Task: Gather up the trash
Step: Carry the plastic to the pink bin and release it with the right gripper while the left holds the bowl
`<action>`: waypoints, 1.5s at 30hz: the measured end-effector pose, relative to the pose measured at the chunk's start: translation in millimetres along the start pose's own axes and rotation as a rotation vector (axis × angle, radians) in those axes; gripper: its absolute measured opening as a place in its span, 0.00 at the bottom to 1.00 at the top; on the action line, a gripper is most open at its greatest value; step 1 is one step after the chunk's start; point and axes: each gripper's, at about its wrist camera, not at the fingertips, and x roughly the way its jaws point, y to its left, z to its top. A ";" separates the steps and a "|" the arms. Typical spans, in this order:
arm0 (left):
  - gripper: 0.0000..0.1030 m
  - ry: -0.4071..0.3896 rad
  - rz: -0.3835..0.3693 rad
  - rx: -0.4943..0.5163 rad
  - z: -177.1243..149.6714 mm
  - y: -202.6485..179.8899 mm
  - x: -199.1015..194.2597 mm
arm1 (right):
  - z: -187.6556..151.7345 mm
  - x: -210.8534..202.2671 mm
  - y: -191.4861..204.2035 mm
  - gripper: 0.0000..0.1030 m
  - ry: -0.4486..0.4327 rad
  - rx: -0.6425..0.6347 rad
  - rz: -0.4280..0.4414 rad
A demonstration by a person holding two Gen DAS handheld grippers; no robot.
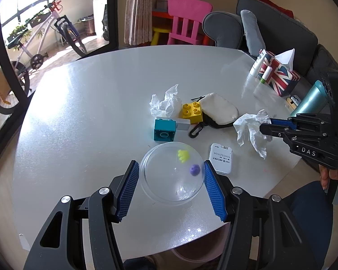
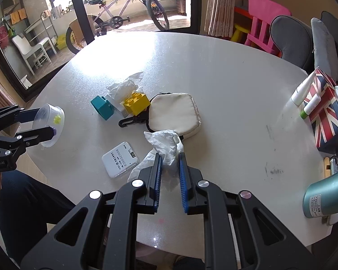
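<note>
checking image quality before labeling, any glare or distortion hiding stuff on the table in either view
Left wrist view: window glare whitens the far-left of the table; fisheye bends its edge. Right wrist view: a bright patch washes out the tabletop behind the far tissue; items stay readable.

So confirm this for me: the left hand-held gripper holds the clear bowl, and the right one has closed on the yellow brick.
Not the yellow brick. In the right wrist view, the right hand-held gripper has closed on the crumpled tissue; the brick sits untouched farther back. The left hand-held gripper does hold the clear bowl.
</note>
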 end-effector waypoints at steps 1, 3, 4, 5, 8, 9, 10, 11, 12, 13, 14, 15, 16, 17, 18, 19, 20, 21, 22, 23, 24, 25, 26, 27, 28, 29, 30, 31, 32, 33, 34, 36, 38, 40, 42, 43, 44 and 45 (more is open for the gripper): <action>0.56 -0.003 0.001 0.003 -0.9 -0.7 -2.2 | -1.4 -3.3 0.6 0.14 -0.005 -0.003 0.000; 0.56 -0.009 -0.001 0.006 -2.6 -1.7 -7.2 | -3.1 -11.1 4.7 0.14 -0.018 -0.008 0.001; 0.56 -0.012 -0.002 0.008 -3.5 -2.9 -9.3 | -3.9 -15.5 6.3 0.14 -0.025 -0.013 0.002; 0.56 -0.015 -0.002 0.010 -4.6 -3.7 -11.9 | -1.4 -19.1 7.5 0.14 -0.031 -0.017 0.004; 0.56 -0.027 -0.003 0.023 -7.5 -7.5 -20.5 | -3.9 -31.7 10.6 0.14 -0.049 -0.026 0.010; 0.56 -0.032 -0.004 0.027 -8.2 -8.9 -23.8 | -4.8 -36.4 12.4 0.14 -0.055 -0.030 0.014; 0.56 -0.037 -0.006 0.030 -9.0 -10.3 -26.8 | -5.8 -40.6 14.4 0.14 -0.059 -0.035 0.018; 0.56 -0.040 -0.008 0.034 -9.9 -12.0 -29.4 | -7.4 -44.9 17.0 0.14 -0.062 -0.041 0.026; 0.56 -0.043 -0.009 0.042 -11.0 -14.0 -32.1 | -9.4 -48.2 19.8 0.14 -0.064 -0.047 0.033; 0.56 -0.046 -0.012 0.047 -12.4 -15.9 -35.2 | -11.5 -52.1 22.7 0.14 -0.067 -0.054 0.035; 0.56 -0.048 -0.015 0.049 -14.0 -17.1 -37.7 | -14.2 -55.7 25.3 0.14 -0.070 -0.059 0.039; 0.56 -0.051 -0.019 0.049 -15.7 -17.9 -39.8 | -16.9 -59.2 26.3 0.14 -0.072 -0.061 0.045; 0.56 -0.053 -0.023 0.048 -17.5 -18.7 -42.1 | -20.1 -62.8 28.6 0.14 -0.075 -0.065 0.051; 0.56 -0.055 -0.025 0.048 -19.5 -19.4 -44.1 | -23.8 -66.3 32.8 0.14 -0.077 -0.071 0.053; 0.56 -0.056 -0.025 0.050 -21.3 -20.6 -45.8 | -27.6 -69.6 35.4 0.14 -0.078 -0.078 0.056; 0.56 -0.057 -0.024 0.054 -23.4 -22.0 -47.7 | -31.2 -72.5 37.8 0.14 -0.079 -0.085 0.061; 0.56 -0.059 -0.023 0.057 -25.8 -23.4 -49.6 | -35.2 -75.6 41.7 0.14 -0.080 -0.090 0.063; 0.56 -0.060 -0.024 0.060 -28.3 -24.5 -51.7 | -38.3 -78.2 43.8 0.14 -0.081 -0.095 0.066; 0.56 -0.061 -0.024 0.062 -31.0 -26.5 -53.5 | -41.7 -80.8 46.1 0.14 -0.081 -0.099 0.070; 0.56 -0.060 -0.024 0.065 -33.8 -28.1 -54.9 | -45.1 -83.1 48.5 0.14 -0.080 -0.103 0.073; 0.56 -0.059 -0.024 0.068 -36.9 -29.7 -56.5 | -48.4 -85.3 50.5 0.14 -0.079 -0.105 0.078; 0.56 -0.056 -0.025 0.069 -39.8 -30.8 -57.7 | -51.5 -87.1 52.2 0.14 -0.077 -0.107 0.083; 0.56 -0.054 -0.027 0.068 -42.7 -32.3 -58.8 | -55.0 -88.7 54.1 0.14 -0.074 -0.108 0.090; 0.56 -0.052 -0.026 0.067 -45.4 -32.9 -59.8 | -59.9 -90.7 56.7 0.14 -0.071 -0.109 0.097; 0.56 -0.051 -0.026 0.068 -48.3 -33.6 -61.0 | -63.6 -91.8 58.8 0.14 -0.066 -0.111 0.105; 0.56 -0.050 -0.028 0.068 -51.1 -34.2 -62.2 | -67.5 -92.5 61.4 0.14 -0.059 -0.113 0.113; 0.56 -0.048 -0.032 0.065 -53.9 -34.6 -63.2 | -71.6 -92.5 63.9 0.14 -0.052 -0.115 0.122; 0.56 -0.045 -0.034 0.064 -56.0 -35.2 -63.7 | -75.8 -91.9 66.2 0.14 -0.043 -0.119 0.129; 0.56 -0.042 -0.034 0.065 -58.0 -35.6 -64.1 | -79.7 -90.6 68.0 0.14 -0.034 -0.121 0.135; 0.56 -0.040 -0.034 0.065 -59.8 -35.9 -64.5 | -83.6 -89.2 69.7 0.14 -0.024 -0.122 0.141; 0.56 -0.039 -0.035 0.062 -61.1 -35.5 -64.7 | -87.2 -87.7 71.3 0.14 -0.017 -0.123 0.144; 0.56 -0.039 -0.038 0.058 -63.4 -35.4 -66.2 | -93.4 -85.1 73.2 0.14 -0.005 -0.123 0.153; 0.56 -0.039 -0.041 0.059 -65.6 -37.1 -67.4 | -96.9 -83.4 75.3 0.15 0.004 -0.125 0.159; 0.56 -0.039 -0.044 0.059 -66.3 -37.7 -68.3 | -99.0 -83.3 77.3 0.18 0.007 -0.129 0.166; 0.56 -0.038 -0.044 0.059 -67.3 -38.8 -68.3 | -99.7 -84.0 78.7 0.26 0.010 -0.136 0.170; 0.56 -0.037 -0.044 0.060 -67.6 -39.5 -68.1 | -99.7 -84.9 78.9 0.44 0.007 -0.136 0.172; 0.56 -0.037 -0.044 0.060 -68.1 -39.7 -68.3 | -99.2 -85.3 78.9 0.62 0.003 -0.135 0.172; 0.56 -0.036 -0.045 0.061 -68.3 -39.8 -68.1 | -99.0 -86.3 78.5 0.68 -0.002 -0.133 0.171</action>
